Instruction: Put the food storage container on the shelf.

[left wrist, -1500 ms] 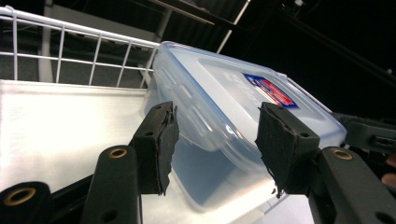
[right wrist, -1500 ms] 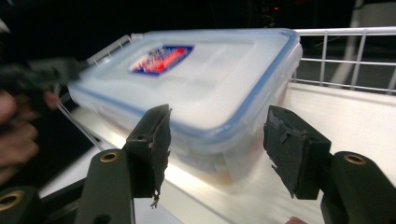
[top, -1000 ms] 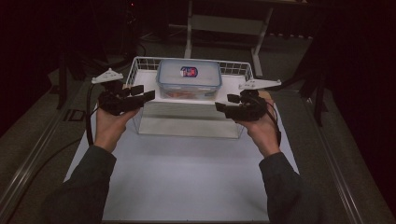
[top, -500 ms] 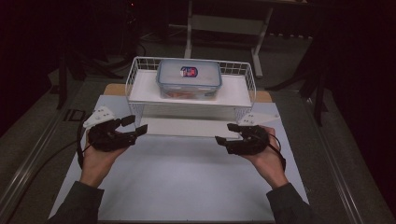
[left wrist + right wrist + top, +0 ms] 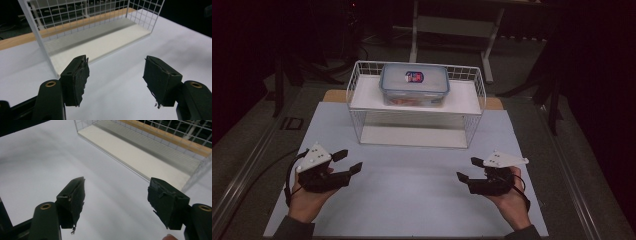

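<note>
A clear lidded food container [image 5: 414, 84] with a red and blue label sits on the top shelf of a white wire rack [image 5: 362, 75] at the back of the white table mat [image 5: 412, 190]. My left gripper [image 5: 349, 162] hovers open over the mat at the front left, well short of the rack. My right gripper [image 5: 468, 169] is open at the front right. In the left gripper view the pads [image 5: 80, 75] are apart, with the rack's lower shelf [image 5: 105, 45] beyond them. The right gripper view shows its pads [image 5: 75, 195] apart over bare mat, the lower shelf [image 5: 140, 155] ahead.
The rack's lower shelf [image 5: 412, 136] holds nothing. A wooden strip [image 5: 334, 96] runs behind the mat. Dark floor, a metal table frame [image 5: 452, 25] and stands [image 5: 554, 95] surround the table. Open mat lies between the two grippers.
Both grippers have drawn back from the rack's sides toward the front of the table. The container and the rack have stayed where they were.
</note>
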A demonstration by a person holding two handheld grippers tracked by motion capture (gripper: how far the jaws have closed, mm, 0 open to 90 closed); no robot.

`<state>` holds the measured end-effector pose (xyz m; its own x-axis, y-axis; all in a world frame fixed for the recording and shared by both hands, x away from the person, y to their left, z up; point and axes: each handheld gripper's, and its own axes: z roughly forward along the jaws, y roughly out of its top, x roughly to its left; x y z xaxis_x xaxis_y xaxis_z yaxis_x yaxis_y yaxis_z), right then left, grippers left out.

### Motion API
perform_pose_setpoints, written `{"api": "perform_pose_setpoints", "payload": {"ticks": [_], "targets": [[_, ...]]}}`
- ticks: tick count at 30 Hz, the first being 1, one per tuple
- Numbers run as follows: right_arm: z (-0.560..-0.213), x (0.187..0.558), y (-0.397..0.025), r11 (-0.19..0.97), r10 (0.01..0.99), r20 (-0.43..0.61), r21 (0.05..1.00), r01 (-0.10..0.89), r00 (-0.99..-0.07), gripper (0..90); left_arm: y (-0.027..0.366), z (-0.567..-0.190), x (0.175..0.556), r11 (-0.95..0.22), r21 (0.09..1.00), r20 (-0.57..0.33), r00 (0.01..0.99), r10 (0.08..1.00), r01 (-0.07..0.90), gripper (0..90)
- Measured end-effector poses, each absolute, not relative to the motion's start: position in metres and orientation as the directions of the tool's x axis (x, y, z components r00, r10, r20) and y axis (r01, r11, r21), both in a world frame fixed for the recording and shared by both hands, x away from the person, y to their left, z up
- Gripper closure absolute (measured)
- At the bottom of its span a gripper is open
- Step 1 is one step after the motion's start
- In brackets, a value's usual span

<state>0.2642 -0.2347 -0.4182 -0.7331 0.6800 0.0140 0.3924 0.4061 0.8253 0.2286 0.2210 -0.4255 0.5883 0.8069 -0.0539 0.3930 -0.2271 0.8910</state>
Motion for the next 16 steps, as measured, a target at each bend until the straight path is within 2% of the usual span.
{"api": "perform_pose_setpoints", "payload": {"ticks": [4,7,16], "targets": [[-0.429,0.259,-0.244,0.381,0.694,0.019,0.839,0.390,-0.719,27.6,0.227,-0.440,0.224,-0.208,0.898,-0.060,0.574,0.817,0.389,34.7],[-0.435,0.258,-0.247,0.376,0.701,0.016,0.841,0.388,-0.713,27.3,0.231,-0.453,0.224,-0.165,0.899,-0.097,0.552,0.828,0.406,34.0],[-0.445,0.251,-0.249,0.398,0.716,-0.032,0.839,0.371,-0.697,27.6,0.233,-0.475,0.229,-0.172,0.876,-0.110,0.533,0.839,0.451,33.0]]}}
